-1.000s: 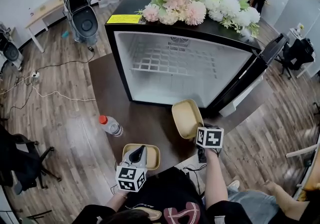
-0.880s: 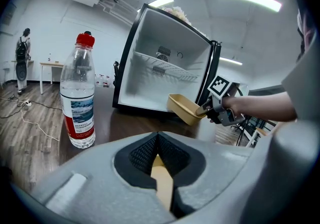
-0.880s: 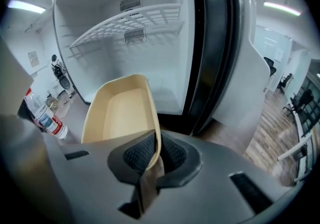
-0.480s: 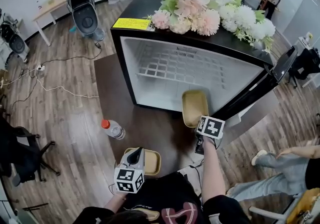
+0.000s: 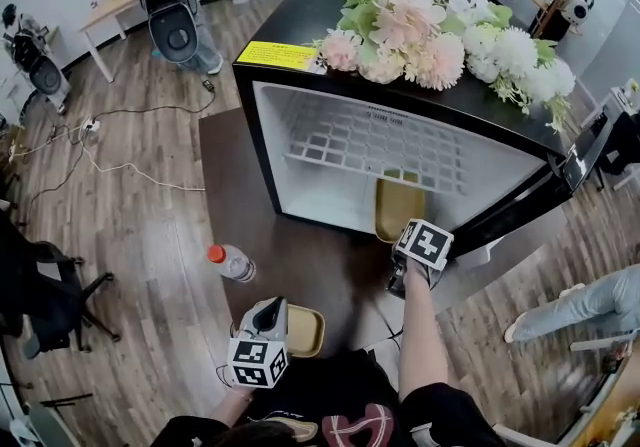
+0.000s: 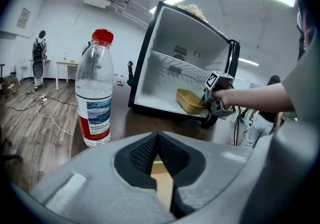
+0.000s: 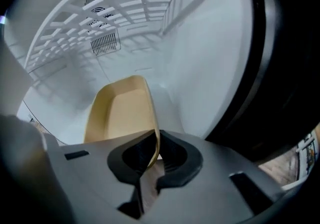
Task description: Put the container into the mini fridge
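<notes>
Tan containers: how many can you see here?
2. One container is inside the mini fridge, gripped by the right claw; the other container lies on the table at the left claw. None seem hidden.

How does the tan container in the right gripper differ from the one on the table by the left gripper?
The container in the right gripper is pinched by its rim and reaches into the mini fridge; the container by the left gripper lies flat on the table, outside it. Both are tan, shallow trays.
</notes>
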Available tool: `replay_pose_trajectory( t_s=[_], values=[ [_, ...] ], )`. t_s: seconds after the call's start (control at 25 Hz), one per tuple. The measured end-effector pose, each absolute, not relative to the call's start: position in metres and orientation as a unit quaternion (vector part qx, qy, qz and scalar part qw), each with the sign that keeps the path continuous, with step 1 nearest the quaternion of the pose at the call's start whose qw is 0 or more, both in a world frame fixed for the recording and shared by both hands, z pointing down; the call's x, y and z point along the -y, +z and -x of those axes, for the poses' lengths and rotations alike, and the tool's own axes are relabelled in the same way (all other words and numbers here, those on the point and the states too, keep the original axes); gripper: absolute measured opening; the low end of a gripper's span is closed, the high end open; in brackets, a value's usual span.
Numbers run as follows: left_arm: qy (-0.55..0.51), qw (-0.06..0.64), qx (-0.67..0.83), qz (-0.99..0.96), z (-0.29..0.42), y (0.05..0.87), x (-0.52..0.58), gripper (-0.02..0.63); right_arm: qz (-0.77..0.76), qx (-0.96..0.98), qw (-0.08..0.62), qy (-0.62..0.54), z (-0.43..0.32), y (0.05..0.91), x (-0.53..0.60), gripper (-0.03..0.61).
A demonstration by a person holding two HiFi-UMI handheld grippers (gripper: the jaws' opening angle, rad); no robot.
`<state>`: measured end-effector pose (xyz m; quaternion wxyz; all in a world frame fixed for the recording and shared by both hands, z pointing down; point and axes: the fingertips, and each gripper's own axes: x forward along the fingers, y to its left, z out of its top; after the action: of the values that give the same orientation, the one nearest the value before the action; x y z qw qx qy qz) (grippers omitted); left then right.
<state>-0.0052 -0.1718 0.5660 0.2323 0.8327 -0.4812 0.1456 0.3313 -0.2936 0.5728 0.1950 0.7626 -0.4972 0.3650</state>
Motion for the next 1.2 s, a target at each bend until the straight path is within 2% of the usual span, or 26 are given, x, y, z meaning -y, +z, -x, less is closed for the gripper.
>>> replay_pose_trajectory(
  t_s=[0.44,0.92,1.2],
  values=[
    [0.153,0.234,0.497,-0.822,0.013,0.569,0.176,0.008,-0.767,0.477,0.164,0.397,-0.337,0.580,0.310,0.031],
    [0.156,0.233,0.507,-0.815,0.017,0.569,0.177,0.008,-0.779,0.448,0.172,0.404,-0.341,0.586,0.320,0.035],
    [0.150,0.233,0.514,-0.811,0.021,0.569,0.177,0.008,-0.772,0.469,0.138,0.406,-0.336,0.582,0.329,0.155]
  ],
)
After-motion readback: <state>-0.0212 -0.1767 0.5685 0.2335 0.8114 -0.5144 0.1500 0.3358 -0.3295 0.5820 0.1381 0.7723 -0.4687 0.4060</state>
